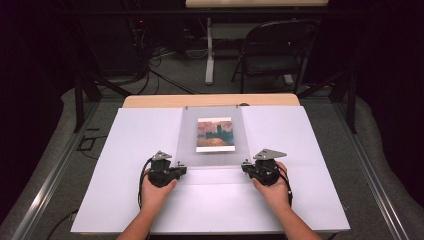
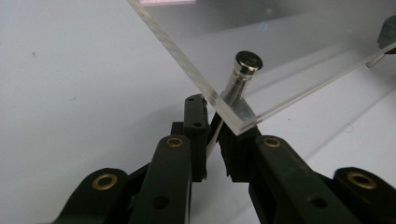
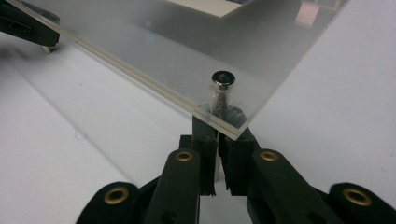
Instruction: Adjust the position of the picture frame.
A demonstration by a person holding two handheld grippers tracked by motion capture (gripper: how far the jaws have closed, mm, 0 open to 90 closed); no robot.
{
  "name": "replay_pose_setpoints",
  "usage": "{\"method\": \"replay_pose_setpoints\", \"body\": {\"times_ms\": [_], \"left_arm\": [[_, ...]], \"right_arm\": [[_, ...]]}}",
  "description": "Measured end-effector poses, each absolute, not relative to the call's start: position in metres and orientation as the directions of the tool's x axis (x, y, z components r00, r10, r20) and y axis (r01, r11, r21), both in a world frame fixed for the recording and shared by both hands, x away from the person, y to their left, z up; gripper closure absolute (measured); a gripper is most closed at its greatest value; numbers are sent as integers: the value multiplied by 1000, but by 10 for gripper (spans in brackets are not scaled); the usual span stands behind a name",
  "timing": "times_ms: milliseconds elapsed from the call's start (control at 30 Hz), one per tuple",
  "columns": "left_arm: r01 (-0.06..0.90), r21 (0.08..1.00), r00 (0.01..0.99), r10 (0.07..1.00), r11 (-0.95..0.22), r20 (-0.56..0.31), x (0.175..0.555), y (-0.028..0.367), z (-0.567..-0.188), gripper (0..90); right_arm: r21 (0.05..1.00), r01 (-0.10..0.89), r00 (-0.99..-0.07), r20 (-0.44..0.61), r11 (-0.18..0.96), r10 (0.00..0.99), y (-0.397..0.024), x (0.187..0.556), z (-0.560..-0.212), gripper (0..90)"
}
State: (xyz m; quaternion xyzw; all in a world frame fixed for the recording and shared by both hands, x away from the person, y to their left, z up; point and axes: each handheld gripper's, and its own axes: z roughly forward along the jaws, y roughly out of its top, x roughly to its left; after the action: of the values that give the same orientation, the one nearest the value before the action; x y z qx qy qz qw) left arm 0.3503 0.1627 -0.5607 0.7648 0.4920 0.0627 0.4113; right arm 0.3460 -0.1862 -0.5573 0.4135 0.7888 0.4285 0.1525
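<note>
Grippers sit at near corners of clear acrylic frame (image 1: 212, 134) lying mid-bench: left gripper (image 2: 216, 125) clamped on near-left metal standoff (image 2: 242, 74), right gripper (image 3: 218, 128) clamped on near-right standoff (image 3: 223, 84). Painting print (image 1: 215, 134) sandwiched in frame, toward far edge of white bench (image 1: 125, 150).

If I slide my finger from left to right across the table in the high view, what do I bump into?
Left hand → left gripper → picture under the clear sheet → right gripper → right hand.
</note>
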Motion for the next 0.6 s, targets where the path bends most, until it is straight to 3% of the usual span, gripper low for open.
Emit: {"method": "replay_pose_setpoints", "body": {"times_ms": [200, 600], "left_arm": [[700, 697, 499, 804, -154, -324, 349, 165, -560, 762], [664, 729, 520, 804, -166, -290, 341, 163, -557, 442]], "right_arm": [[815, 504, -608, 99, 286, 788, -187, 344, -556, 752], [815, 496, -619, 90, 300, 780, -183, 340, -556, 481]]}}
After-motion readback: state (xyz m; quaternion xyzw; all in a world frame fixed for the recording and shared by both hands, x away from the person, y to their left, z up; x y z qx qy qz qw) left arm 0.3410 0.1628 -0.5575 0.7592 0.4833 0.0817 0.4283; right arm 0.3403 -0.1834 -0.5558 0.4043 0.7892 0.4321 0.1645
